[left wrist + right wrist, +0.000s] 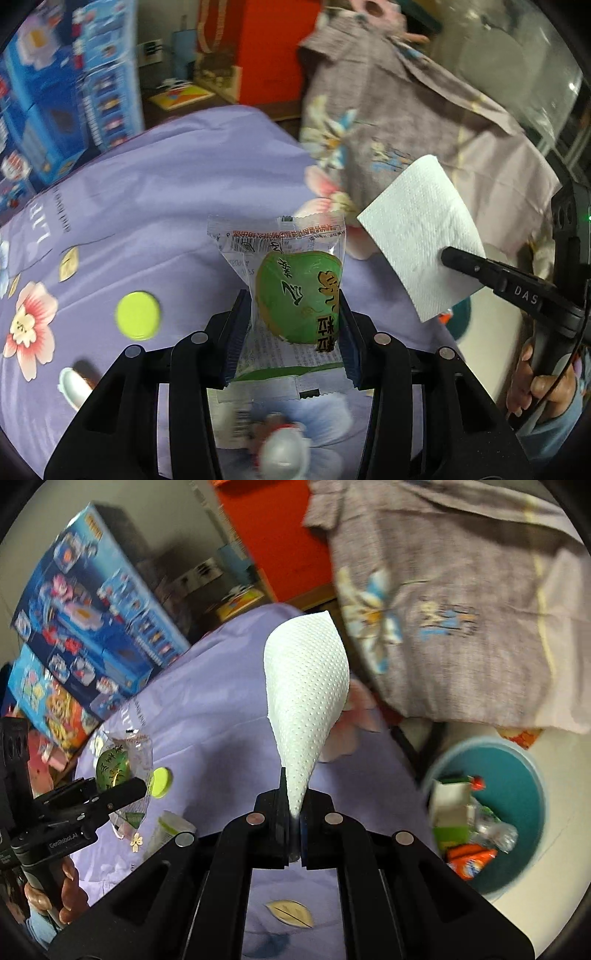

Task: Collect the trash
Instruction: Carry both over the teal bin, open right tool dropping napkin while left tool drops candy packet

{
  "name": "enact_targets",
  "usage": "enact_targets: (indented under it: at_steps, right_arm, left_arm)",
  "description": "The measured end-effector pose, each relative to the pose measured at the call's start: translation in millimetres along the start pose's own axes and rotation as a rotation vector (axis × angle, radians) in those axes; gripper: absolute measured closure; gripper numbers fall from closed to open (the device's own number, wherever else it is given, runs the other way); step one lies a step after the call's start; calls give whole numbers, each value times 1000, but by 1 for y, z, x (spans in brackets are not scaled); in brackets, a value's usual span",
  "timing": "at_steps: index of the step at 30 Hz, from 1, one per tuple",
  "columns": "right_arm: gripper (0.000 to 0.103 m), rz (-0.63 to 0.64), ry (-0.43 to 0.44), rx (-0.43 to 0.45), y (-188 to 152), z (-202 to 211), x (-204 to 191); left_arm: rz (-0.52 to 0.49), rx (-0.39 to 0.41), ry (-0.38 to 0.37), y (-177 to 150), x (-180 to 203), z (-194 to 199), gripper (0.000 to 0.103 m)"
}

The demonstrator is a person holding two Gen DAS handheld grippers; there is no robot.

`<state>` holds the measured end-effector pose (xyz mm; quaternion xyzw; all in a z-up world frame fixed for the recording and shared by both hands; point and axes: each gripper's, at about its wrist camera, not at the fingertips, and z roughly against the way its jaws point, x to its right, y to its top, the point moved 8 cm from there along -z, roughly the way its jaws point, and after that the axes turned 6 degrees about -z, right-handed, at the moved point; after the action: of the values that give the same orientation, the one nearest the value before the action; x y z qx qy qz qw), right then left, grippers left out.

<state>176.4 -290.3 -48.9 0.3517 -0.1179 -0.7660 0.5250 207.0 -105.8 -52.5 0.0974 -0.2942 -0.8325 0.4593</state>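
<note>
My left gripper (293,317) is shut on a clear snack wrapper with a green printed centre (291,291), held above the purple flowered bedsheet (166,192). The same wrapper shows in the right wrist view (118,771), in the left gripper (122,794). My right gripper (293,812) is shut on a white paper tissue (306,694) that stands up from the jaws. The tissue also shows in the left wrist view (424,236), pinched by the right gripper (454,258). A teal trash bin (517,805) with several wrappers inside stands on the floor at the right.
A yellow-green round cap (137,314) and a white cup-like piece (74,384) lie on the sheet. Another small white item (284,450) lies below my left gripper. Blue toy boxes (103,616) stand at the far left. A grey flowered garment (461,602) hangs at the right.
</note>
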Motion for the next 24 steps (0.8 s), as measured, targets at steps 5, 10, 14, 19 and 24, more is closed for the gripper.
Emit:
enact_targets:
  at_steps: [5,10,14,19,24]
  right_arm:
    - [99,-68,-18,42,-1,26,49]
    - [99,-145,-51,75,-3,51,103]
    - [99,-189,-88,77,-9,61,146]
    - [99,-261,-117,48,-20,55,197]
    - [96,-316,-113,-17,-33,27,230]
  left_arm:
    - [-72,-12,-25,7,49,-6,58]
    - [-138,-34,-69,9,100,-20,58]
    - [-179,-70,-114,7,137,-40,58]
    - [-221,-123,-142,2,175,-69,58]
    - [-258,-179,-144,-4,202,-97,58]
